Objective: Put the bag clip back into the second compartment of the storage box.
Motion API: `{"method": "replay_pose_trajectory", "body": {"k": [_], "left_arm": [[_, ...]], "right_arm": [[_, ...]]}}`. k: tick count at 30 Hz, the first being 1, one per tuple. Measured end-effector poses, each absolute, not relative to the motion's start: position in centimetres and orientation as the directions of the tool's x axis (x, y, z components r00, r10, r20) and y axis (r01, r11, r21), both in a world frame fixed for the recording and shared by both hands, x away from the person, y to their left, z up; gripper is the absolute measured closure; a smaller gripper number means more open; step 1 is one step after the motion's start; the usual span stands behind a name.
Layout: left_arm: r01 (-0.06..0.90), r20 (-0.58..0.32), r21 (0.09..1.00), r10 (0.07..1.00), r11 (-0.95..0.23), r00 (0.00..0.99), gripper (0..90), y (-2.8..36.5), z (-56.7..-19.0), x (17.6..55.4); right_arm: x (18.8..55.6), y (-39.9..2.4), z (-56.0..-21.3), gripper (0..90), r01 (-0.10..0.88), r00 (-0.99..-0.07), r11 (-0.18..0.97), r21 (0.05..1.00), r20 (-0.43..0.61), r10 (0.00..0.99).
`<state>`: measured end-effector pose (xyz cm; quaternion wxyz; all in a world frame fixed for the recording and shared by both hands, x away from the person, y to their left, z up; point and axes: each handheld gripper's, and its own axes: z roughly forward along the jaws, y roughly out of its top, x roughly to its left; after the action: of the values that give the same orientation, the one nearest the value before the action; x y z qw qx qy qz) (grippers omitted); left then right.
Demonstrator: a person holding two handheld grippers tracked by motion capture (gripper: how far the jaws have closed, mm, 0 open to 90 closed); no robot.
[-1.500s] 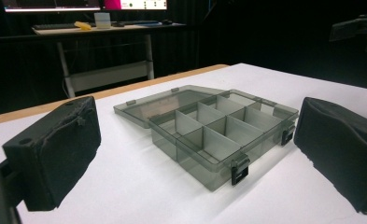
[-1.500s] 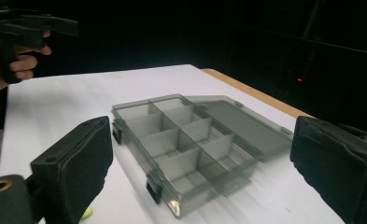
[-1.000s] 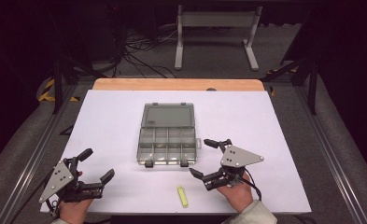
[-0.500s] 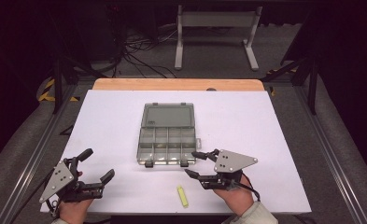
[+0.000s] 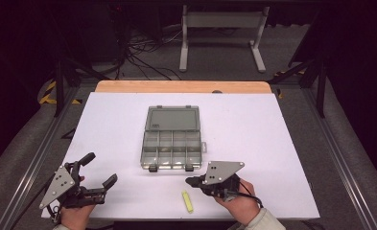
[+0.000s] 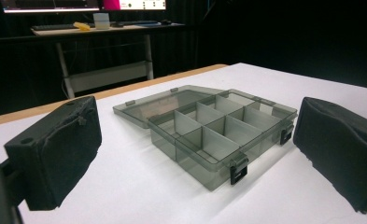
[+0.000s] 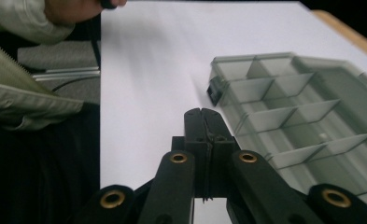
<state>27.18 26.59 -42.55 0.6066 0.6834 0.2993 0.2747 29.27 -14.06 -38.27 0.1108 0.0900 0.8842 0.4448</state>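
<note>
Both tongs sat low at the near edge of the table (image 5: 104, 120): the left gripper (image 5: 98, 168) rested near the left corner with its jaws spread wide and nothing between them, while the right gripper (image 5: 191, 181) lay to the right of centre with its jaws pressed together on nothing, the tip aimed left. In its own view the right gripper (image 7: 203, 119) showed the two black jaws meeting flat, with no gap. A clear box (image 5: 172, 140) stood in the middle of the table with its lid laid back flat on the far side and its compartments open upward; two black latches hung at its near wall. A small yellow piece (image 5: 189, 201) lay on the table just near and left of the right gripper's tip, apart from it, and between that tip and the table's near edge (likely the thing to be put in the box). From here the main risk, as I judged it, was the shut jaws: if they came down on the piece without parting first, they would push it along the smooth surface, perhaps off the near edge. A second risk was the box (image 6: 214, 135) itself, which looked light; a nudge from the right gripper against its near wall or a latch could slide it. The left gripper stood well apart from the box, too far to steady it.
</note>
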Motion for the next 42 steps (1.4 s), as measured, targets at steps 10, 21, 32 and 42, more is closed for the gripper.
{"method": "replay_pose_trajectory", "body": {"k": [10, 21, 32, 42], "left_arm": [[0.08, 0.013, 0.993, 0.741, -0.091, 0.671, 1.7, 26.6, -42.6, 27.2], [0.088, 0.013, 0.991, 0.738, -0.097, 0.675, 1.9, 26.6, -42.6, 27.2], [0.092, 0.008, 0.991, 0.741, -0.094, 0.672, 1.9, 26.6, -42.6, 27.2], [0.094, 0.002, 0.992, 0.743, -0.087, 0.67, 2.1, 26.6, -42.7, 27.3]], "right_arm": [[29.4, -12.4, -39.5, 90.0, 0.094, -0.976, 0.695, 0.713, -0.073, 0.207], [29.5, -10.9, -41.4, 90.0, 0.114, -0.988, 0.779, 0.617, -0.013, 0.155], [29.4, -10.3, -42.5, 90.0, 0.12, -0.992, 0.818, 0.563, 0.041, 0.117], [29.0, -9.7, -43.2, 90.0, 0.105, -0.994, 0.841, 0.53, 0.072, 0.079]]}}
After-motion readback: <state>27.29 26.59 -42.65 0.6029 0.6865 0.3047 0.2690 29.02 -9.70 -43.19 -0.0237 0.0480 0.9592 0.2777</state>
